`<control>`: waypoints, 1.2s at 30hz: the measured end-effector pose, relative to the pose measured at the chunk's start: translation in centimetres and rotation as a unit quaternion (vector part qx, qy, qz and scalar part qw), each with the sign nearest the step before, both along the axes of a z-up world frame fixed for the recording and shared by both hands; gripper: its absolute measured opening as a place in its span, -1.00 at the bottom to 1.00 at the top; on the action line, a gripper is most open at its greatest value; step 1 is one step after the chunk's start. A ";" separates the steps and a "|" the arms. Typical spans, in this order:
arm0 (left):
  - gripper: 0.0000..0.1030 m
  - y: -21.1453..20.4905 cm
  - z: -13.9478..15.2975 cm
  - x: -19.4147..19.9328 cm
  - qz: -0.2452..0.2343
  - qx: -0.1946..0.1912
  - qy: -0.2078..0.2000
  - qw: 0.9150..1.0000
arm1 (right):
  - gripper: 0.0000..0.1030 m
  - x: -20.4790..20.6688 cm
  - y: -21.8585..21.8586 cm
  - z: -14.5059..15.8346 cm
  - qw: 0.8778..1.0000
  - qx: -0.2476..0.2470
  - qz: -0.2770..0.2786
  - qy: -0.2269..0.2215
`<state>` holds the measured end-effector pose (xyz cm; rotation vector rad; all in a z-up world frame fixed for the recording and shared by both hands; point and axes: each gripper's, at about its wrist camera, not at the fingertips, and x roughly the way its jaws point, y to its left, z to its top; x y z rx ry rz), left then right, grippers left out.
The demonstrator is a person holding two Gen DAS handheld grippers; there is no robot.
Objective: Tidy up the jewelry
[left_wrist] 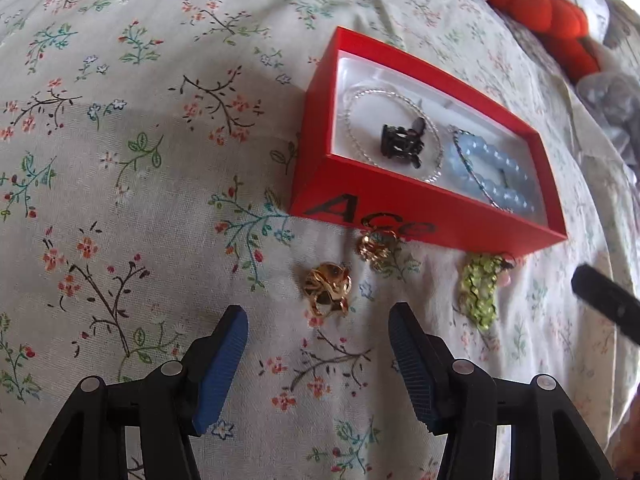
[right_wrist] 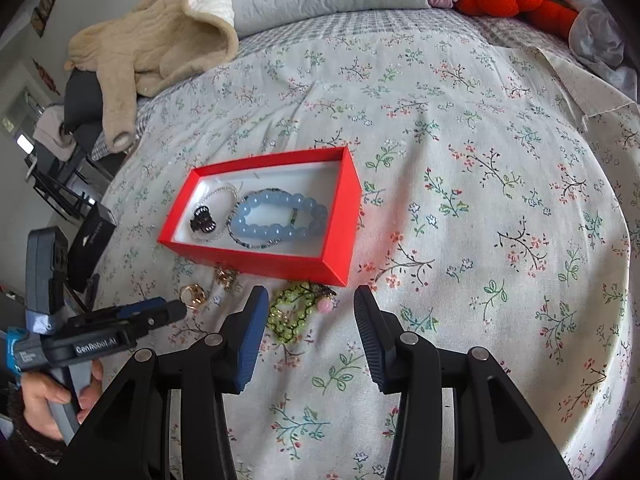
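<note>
Gold ring (left_wrist: 328, 289): judged light, hard and slippery, with a knotted openwork top; best taken across the band or the bulk of the knot, since rounded metal may be squeezed out sideways. It lies on the floral bedsheet (left_wrist: 132, 208), just ahead of the left gripper (left_wrist: 318, 316) and between its fingers' lines.
Second gold piece (left_wrist: 374, 249): smaller, similar in make, seen close against the front wall of the red box (left_wrist: 400, 200).
Green beaded bracelet (right_wrist: 289, 312): judged limp and light; likely to drape when lifted, so a bunched part should be pinched. A pink bead (right_wrist: 325, 305) is seen at its end.
Box contents: a blue beaded bracelet (right_wrist: 280, 220), a thin silvery bangle (left_wrist: 394, 136) and a black hair claw (left_wrist: 402, 144) are already laid inside on the white lining.
Left gripper: jaws spread wide, nothing held.
Right gripper (right_wrist: 308, 300): jaws likewise wide apart and empty, poised over the green bracelet.
Surface: soft cloth is expected to give under pressure.
</note>
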<state>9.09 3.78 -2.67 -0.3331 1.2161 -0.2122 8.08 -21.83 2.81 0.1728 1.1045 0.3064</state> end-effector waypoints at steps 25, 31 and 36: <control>-1.00 -1.1 2.0 0.0 -0.003 0.064 -0.080 0.995 | -0.39 1.0 -0.2 -3.7 0.992 0.058 -0.058 0.100; -0.96 -0.5 1.8 0.1 -0.001 0.035 -0.075 0.997 | -0.61 1.6 1.2 -5.3 0.989 0.072 -0.060 0.115; -0.30 -0.7 1.7 0.2 0.001 0.021 -0.071 0.997 | -0.79 1.8 1.7 -6.0 0.991 0.058 -0.063 0.105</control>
